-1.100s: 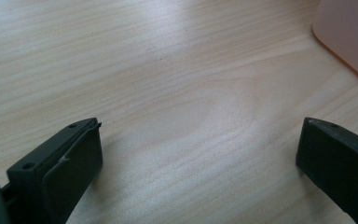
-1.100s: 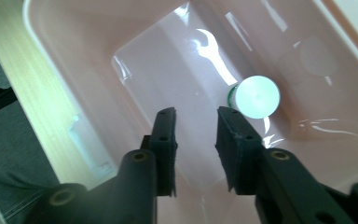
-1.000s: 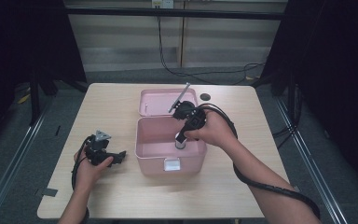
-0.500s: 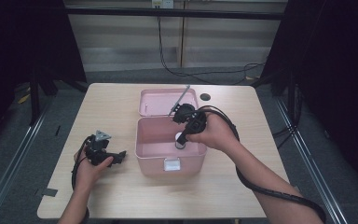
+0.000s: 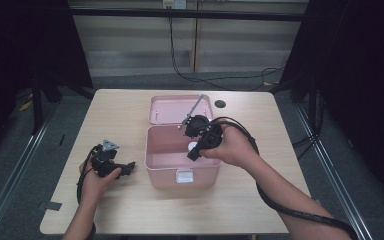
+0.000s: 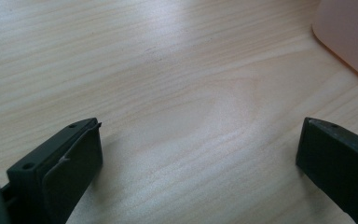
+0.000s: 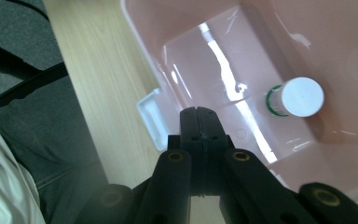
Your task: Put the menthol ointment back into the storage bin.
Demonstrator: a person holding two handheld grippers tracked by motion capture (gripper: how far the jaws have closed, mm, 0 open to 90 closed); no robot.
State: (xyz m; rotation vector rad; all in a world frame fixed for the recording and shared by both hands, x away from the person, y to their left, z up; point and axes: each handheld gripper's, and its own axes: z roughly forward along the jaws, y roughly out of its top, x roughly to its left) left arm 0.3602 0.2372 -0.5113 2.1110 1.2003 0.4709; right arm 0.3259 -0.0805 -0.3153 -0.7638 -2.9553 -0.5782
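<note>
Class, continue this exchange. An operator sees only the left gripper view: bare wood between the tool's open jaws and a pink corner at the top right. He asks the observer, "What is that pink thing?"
Observer: A pink box with its lid open.
Operator: Is anything in it?
Observer: Yes, a small white-capped bottle on its floor.
Operator: Does the right tool hold it?
Observer: No. The right tool is shut on nothing, above the box, apart from the bottle.
</note>
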